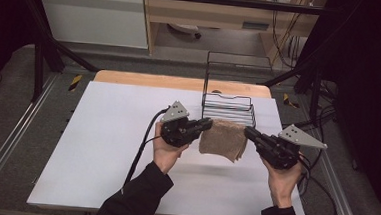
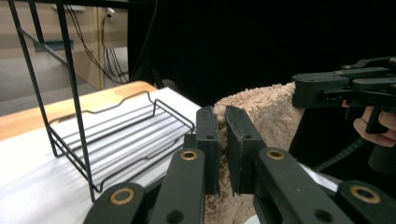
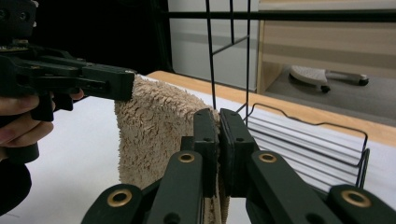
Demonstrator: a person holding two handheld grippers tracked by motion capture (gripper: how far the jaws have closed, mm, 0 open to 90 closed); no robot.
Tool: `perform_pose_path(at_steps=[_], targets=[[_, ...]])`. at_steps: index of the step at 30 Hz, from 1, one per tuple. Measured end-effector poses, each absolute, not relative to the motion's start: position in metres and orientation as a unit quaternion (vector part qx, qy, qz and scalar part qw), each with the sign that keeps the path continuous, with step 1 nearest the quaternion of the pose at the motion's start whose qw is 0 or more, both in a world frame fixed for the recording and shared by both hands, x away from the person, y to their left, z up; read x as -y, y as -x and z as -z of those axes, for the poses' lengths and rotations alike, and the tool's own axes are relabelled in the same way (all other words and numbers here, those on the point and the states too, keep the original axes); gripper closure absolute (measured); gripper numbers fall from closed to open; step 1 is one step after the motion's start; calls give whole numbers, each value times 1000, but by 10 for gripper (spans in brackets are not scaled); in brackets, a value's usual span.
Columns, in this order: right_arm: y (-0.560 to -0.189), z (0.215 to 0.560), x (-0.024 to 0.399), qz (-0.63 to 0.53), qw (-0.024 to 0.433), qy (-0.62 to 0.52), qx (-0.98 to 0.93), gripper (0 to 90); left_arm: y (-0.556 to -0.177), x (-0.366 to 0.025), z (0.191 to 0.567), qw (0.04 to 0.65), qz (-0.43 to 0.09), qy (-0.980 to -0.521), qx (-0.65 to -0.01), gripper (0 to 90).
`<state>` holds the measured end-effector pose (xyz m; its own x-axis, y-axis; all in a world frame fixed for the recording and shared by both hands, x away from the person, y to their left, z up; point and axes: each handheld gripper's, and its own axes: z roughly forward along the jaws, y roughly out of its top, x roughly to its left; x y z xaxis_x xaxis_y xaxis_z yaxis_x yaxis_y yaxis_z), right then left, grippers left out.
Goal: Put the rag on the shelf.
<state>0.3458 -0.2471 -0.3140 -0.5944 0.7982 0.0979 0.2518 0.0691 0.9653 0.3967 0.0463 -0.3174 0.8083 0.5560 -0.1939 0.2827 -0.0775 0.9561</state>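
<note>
I see my matte black left gripper (image 1: pixel 206 123) and right gripper (image 1: pixel 247 132), each topped with a grey three-cornered plate, brass-ringed rivets along flat jaws, black cables trailing, and black sleeves (image 1: pixel 135 197).

No readable text, labels, brands or numbers in any view. A small label on the wooden cabinet (image 1: pixel 255 26) at the back of the high view is too blurred to make out. The yellow-and-black hazard-stripe markers (image 1: pixel 75 82) on the floor rails carry no lettering.
</note>
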Motion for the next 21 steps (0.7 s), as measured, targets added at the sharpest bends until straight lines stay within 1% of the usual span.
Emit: perform_pose_path(at_steps=[11, 21], targets=[[-351, 292, 248, -584, 264, -371, -673, 864, -404, -45, 293, 630, -121, -713, -281, 840], [-361, 263, 252, -590, 291, -365, -659, 864, -411, -38, 271, 643, -137, -702, -273, 840]])
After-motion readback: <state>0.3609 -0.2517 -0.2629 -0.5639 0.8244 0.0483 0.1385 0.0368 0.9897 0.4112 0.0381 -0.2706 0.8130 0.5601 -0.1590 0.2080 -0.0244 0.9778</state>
